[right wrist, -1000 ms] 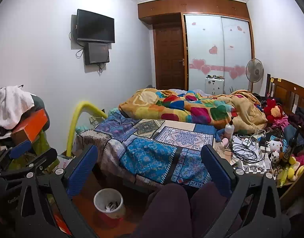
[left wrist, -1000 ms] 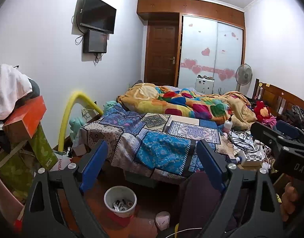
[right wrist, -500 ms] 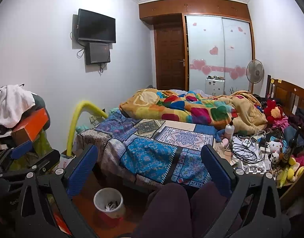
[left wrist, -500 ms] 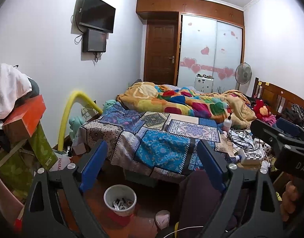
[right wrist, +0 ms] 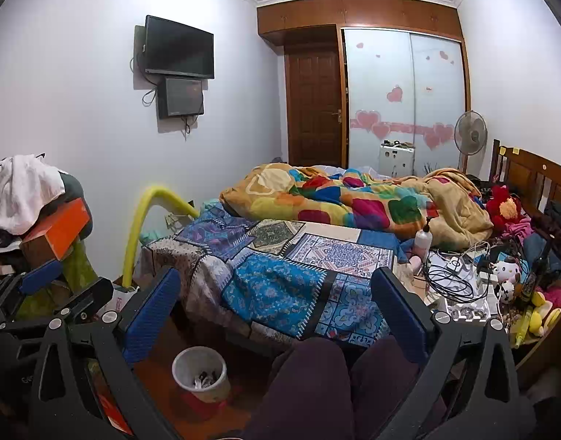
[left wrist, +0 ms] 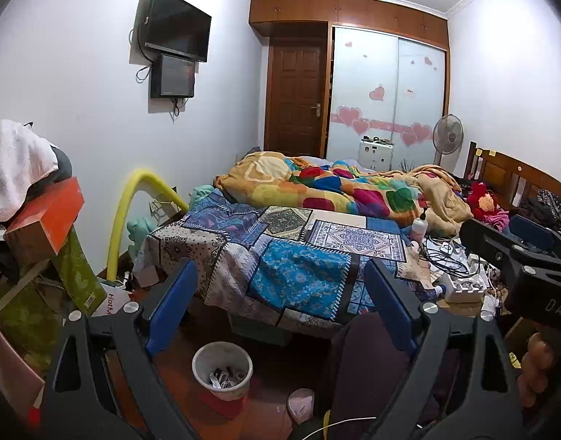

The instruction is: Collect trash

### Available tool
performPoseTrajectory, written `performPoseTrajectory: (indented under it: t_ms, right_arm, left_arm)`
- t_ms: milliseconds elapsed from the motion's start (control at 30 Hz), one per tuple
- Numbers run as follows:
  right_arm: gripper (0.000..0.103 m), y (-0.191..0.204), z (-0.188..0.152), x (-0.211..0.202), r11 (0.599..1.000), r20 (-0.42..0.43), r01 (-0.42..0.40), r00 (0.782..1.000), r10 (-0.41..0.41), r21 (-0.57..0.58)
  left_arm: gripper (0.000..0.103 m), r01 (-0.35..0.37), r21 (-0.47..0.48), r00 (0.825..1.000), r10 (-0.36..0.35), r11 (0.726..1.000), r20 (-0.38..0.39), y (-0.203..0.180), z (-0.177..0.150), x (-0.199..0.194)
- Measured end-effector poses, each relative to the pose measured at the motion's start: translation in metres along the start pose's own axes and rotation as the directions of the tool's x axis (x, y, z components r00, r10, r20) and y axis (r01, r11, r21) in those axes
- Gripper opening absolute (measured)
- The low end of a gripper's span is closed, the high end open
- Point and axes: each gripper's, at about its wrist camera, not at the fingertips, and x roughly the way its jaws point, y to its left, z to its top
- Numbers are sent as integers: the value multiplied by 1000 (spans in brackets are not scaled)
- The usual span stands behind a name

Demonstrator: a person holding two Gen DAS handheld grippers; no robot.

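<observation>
Cluttered bedroom floor comes first in both views: reddish-brown boards at the foot of the bed, and on them the white wastebasket (left wrist: 222, 370), upright, with scraps of paper and dark bits already in its bottom. Just right of it in the left wrist view lies a pale pink crumpled thing (left wrist: 301, 405), too blurred to say whether it is trash or a slipper. The person's dark-trousered knees (right wrist: 317, 377) sit between the wastebasket and the bed edge.

Against the pictures from a second and half a second ago, almost nothing has shifted; only a slight drift of both cameras, with the wastebasket in the same spot under each view. I read that as a pause for looking round, with no piece of trash yet chosen.

Both tools hang idle. The left gripper (left wrist: 278, 311) has its blue-padded jaws spread wide with nothing between them, and the right gripper (right wrist: 275, 317) is likewise wide apart and empty. Each shows at the edge of the other's view.

Farther off, the patchwork bedspread (left wrist: 298, 256) is bare of litter, but the right side of the bed holds a tangle of cables (right wrist: 452, 275), a white lotion bottle (right wrist: 424, 239) and plush toys (right wrist: 505, 273); any wrappers there are too small to make out. Beyond lie the colourful blanket (left wrist: 339, 190), the fan (right wrist: 470, 135) and the wardrobe doors (right wrist: 405, 102).
</observation>
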Motion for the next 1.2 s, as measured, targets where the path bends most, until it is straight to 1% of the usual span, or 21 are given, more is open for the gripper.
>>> performPoseTrajectory:
  t_ms: [167, 367, 633, 767, 867, 933, 1200]
  right_arm:
    - [103, 0, 0, 0, 1000, -1, -1, 1000, 1, -7]
    - [103, -3, 3, -1, 1000, 4, -2, 1000, 2, -10]
    - [103, -7, 6, -1, 1000, 11, -6, 1000, 6, -15]
    - [103, -8, 7, 0, 1000, 11, -6, 1000, 7, -14]
    - [103, -9, 6, 0, 1000, 10, -10, 1000, 10, -14]
    - [103, -9, 6, 0, 1000, 9, -9, 1000, 9, -13]
    - [103, -9, 6, 0, 1000, 3, -6, 1000, 6, -3]
  left_arm:
    - [98, 2, -3, 1000, -2, 1000, 7, 1, -3, -2]
    - [100, 0, -8, 1000, 0, 1000, 11, 0, -6, -4]
    - [101, 26, -20, 1000, -26, 999, 7, 3, -3, -2]
    - [101, 26, -20, 1000, -25, 999, 16, 3, -2, -4]
    - [101, 37, -12, 999, -36, 999, 5, 1, -1, -3]
    - [101, 28, -10, 1000, -28, 1000, 8, 0, -1, -4]
    - [101, 42, 0, 999, -42, 999, 12, -4, 0, -5]
